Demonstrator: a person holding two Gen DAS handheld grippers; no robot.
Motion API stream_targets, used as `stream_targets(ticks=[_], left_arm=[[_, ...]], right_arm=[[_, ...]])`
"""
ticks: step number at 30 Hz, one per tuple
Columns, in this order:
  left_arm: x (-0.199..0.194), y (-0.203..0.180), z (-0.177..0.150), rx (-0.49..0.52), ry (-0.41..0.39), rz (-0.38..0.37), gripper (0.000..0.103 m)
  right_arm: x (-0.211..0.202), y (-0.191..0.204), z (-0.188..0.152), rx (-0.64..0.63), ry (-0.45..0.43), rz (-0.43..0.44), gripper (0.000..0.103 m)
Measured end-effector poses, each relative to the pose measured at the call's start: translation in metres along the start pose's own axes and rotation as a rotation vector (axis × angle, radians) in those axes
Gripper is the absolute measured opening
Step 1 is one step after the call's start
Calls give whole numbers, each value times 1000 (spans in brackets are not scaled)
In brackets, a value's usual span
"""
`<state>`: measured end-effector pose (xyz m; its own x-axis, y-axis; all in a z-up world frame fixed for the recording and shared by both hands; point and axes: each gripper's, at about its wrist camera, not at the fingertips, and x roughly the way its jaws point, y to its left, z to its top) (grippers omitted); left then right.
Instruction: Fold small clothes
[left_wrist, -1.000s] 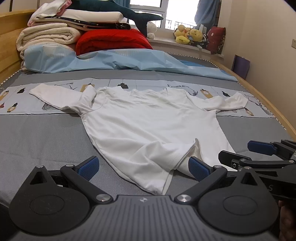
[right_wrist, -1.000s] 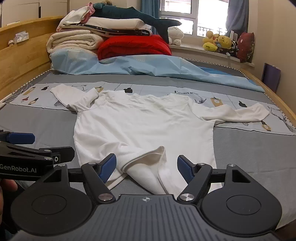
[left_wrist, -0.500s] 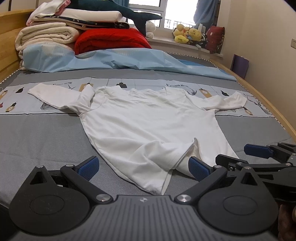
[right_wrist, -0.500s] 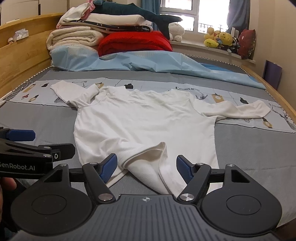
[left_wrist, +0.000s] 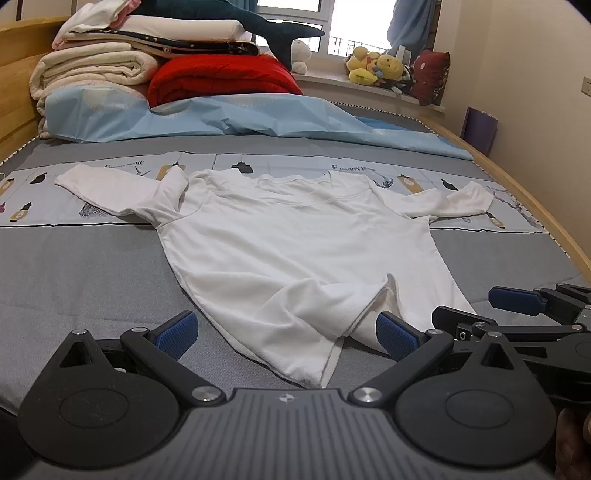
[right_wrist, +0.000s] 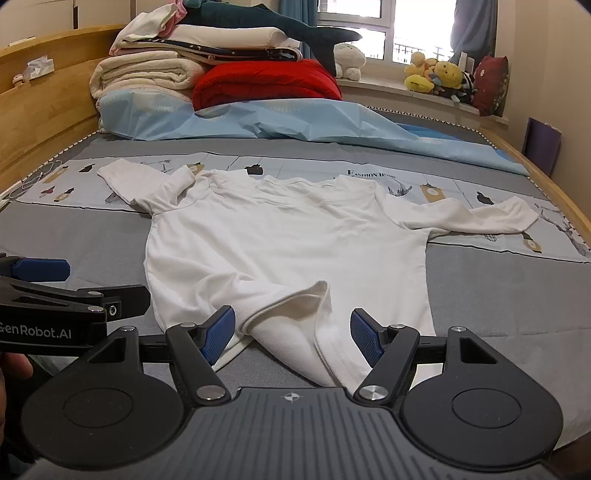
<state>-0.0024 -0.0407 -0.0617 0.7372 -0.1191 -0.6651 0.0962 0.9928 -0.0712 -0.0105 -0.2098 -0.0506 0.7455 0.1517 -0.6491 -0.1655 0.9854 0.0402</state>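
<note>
White shirt (left_wrist: 295, 251) spread flat on grey bed (left_wrist: 85, 273), collar toward the far end, hem toward the cameras. Both sleeves stretched out sideways: left sleeve (left_wrist: 110, 192) bunched and creased at the shoulder, right sleeve (left_wrist: 454, 203) lying over a pale printed strip (left_wrist: 33, 199) across the bed. Near hem rumpled, one flap turned up into a ridge at the middle, a pointed corner (left_wrist: 314, 373) reaching closest to the left camera.

Left gripper (left_wrist: 286, 332) low over the near hem, jaws wide apart, blue pads (left_wrist: 177, 332) on either side of the hem corner, nothing pinched between them. Right pad just beside the turned-up flap; touching or not, cannot tell.

Right gripper (right_wrist: 291, 332) also low at the hem, jaws wide apart, straddling the turned-up flap (right_wrist: 295, 314); cloth between the pads (right_wrist: 218, 332) but not squeezed. Seen from the left camera at the right edge, beside the hem's right corner.

Beyond the shirt, crumpled light-blue sheet (left_wrist: 221, 118), then red quilt (left_wrist: 221, 77) and stacked cream blankets (left_wrist: 92, 70) with a dark plush shark (left_wrist: 258, 26) on top. Plush toys (left_wrist: 376, 68) on the windowsill. Wooden bed frame (right_wrist: 40, 110) along the left.
</note>
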Motion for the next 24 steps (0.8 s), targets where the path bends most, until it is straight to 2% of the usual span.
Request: stream_targets(ticks=[13,16,19,20,21,23,24], left_arm=[[0,0,0,1,1,-1,102],[0,5,4,18,-14,39,102],[-4,33,25,26,-47,56,99],[-4,45,34,32,-52,42,94],[-2,55,44,62,-56,22,78],[7,68,60,139,-45,28,57],[13,76,67,149,-31,21,51]], right_arm=[[0,1,0,-10,-3,-7,71],[-6,-6,6,-7,-60,-34,68],[-16,-29,21,3,-132,-77,68],[-19,-42,28,18,-153,-85,68],[-20,-56,35,31,-170,-92,68],[-16,-82,45,51,-206,-93,67],[-12,-92,48,45,-207,-109,63]])
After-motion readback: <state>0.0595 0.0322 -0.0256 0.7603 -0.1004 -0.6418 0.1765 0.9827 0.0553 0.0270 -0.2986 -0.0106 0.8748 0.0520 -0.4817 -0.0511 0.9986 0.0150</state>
